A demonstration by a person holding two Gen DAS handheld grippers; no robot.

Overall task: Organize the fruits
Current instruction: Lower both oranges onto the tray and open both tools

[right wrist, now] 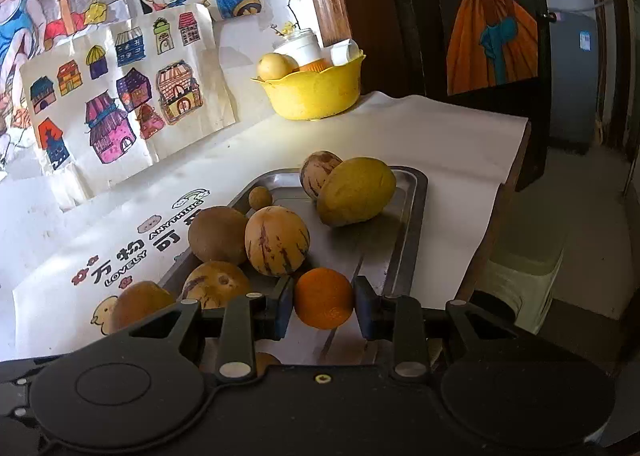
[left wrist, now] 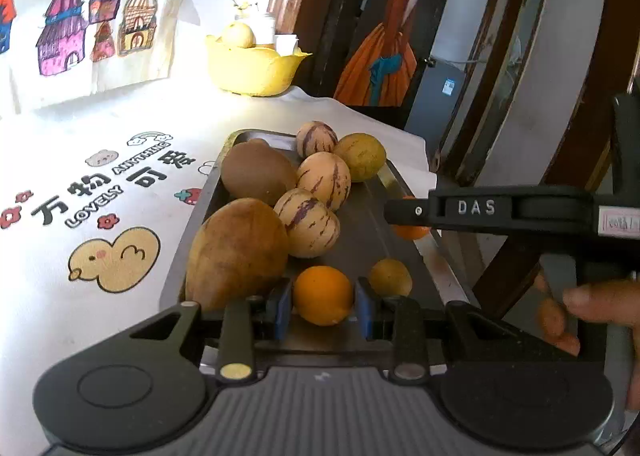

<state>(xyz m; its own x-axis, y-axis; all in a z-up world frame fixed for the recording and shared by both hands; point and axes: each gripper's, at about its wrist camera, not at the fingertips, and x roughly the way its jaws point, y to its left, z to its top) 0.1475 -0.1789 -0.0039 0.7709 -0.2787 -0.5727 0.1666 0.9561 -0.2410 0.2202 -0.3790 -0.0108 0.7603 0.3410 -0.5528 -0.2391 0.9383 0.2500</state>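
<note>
Two oranges, one (left wrist: pixel 323 295) (left) and one (right wrist: pixel 324 298) (right), clamped between each gripper's fingers.

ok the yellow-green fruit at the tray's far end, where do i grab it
Grip the yellow-green fruit probably across its narrower middle, coming from the near, open side of the tray; it is oval, and a striped fruit touches its far left end.

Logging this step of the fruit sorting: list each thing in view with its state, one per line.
Left gripper: shut on a round orange.
Right gripper: shut on a second round orange.
Grey metal tray: flat on the table, holding loose fruit.
Purple-striped cream melons: resting in the tray, bunched together.
Yellow scalloped plastic bowl: upright behind the tray, filled.
White illustrated tablecloth: spread under the tray.
</note>
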